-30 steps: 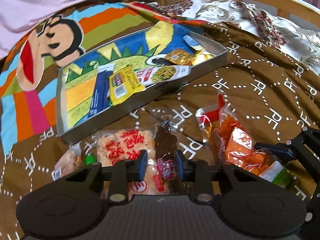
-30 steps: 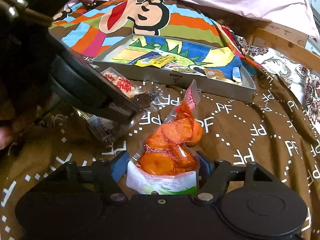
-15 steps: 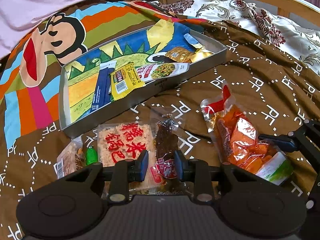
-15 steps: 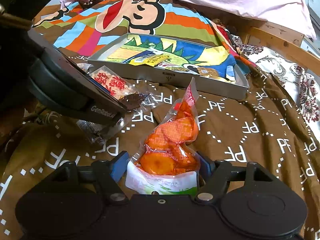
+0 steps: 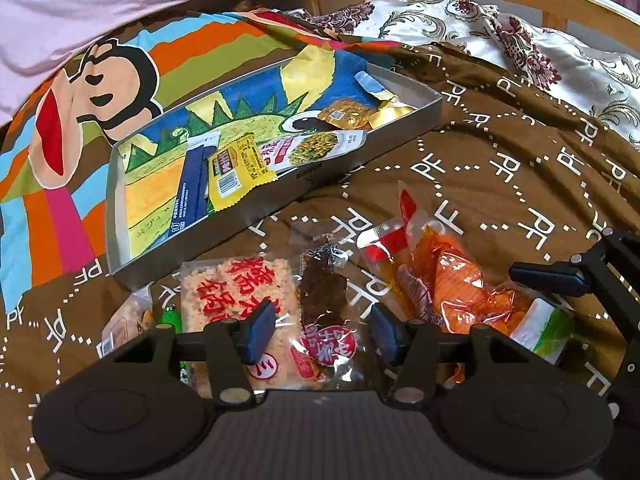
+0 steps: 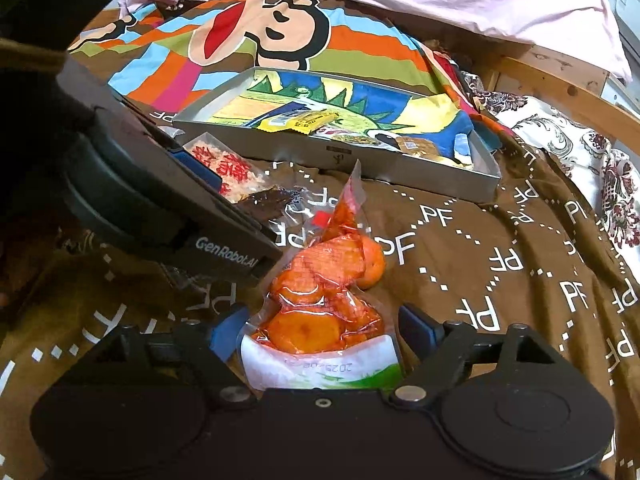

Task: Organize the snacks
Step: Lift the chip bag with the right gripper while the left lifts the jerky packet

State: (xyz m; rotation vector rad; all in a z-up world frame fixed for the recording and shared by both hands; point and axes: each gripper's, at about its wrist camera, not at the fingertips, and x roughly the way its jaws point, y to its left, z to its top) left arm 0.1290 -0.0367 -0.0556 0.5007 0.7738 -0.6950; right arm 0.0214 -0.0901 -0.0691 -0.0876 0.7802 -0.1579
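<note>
Snacks: dark jerky packet (image 5: 322, 304) and orange pouch (image 6: 324, 300) lie on the blanket, just in front of the tin tray (image 5: 360, 156).
Left gripper (image 5: 322, 330): jaws have just been opening, released astride the jerky.
Right gripper (image 6: 320, 330): spread, pads clear of the pouch.
Risk: slick film may slide, or blanket get pinched.

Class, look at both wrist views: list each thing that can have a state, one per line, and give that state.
Left gripper: open, fingers just opened, astride the dark snack packet, not pressing it.
Right gripper: open, orange snack bag between its fingers.
Tray: uncovered, holding several packets.
Rice cracker pack: sealed, lying flat on the brown blanket.
</note>
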